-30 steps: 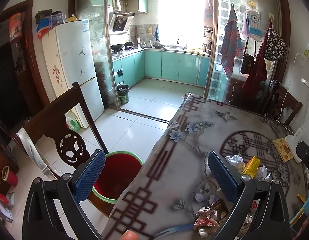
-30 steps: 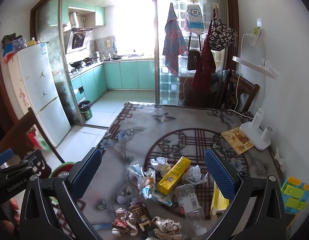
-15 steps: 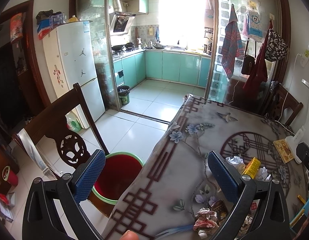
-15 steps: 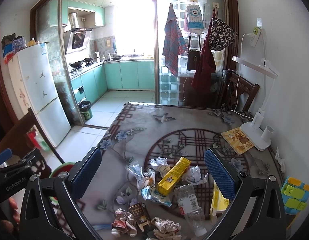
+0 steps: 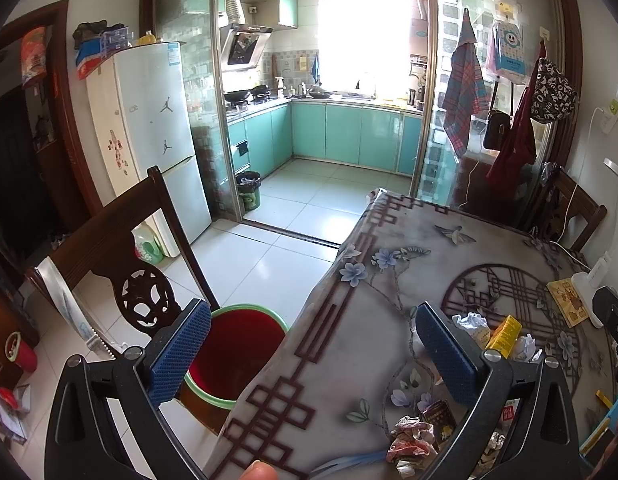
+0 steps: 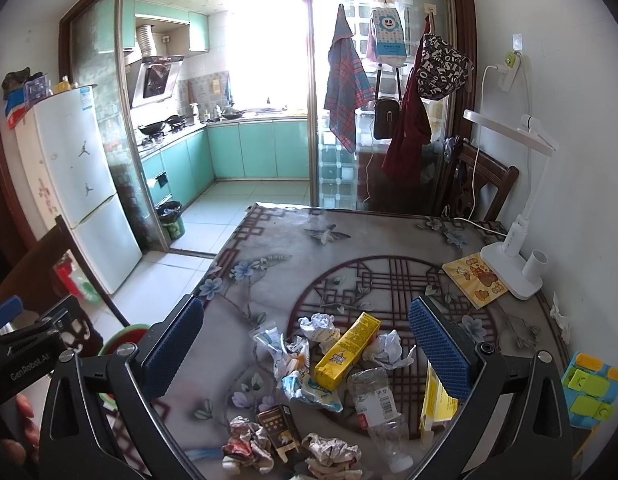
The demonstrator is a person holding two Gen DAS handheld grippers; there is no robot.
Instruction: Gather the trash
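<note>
Nothing's really budged in the last second, so collecting hasn't started: both the left gripper (image 5: 309, 350) and right gripper (image 6: 305, 344) hang spread wide and empty, trash pile (image 6: 333, 376) on the flowery tablecloth (image 6: 309, 248), red bin (image 5: 233, 354) on the tiled floor just beside it.

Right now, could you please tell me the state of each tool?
Left tool: open, holding nothing.
Right tool: open, holding nothing.
</note>
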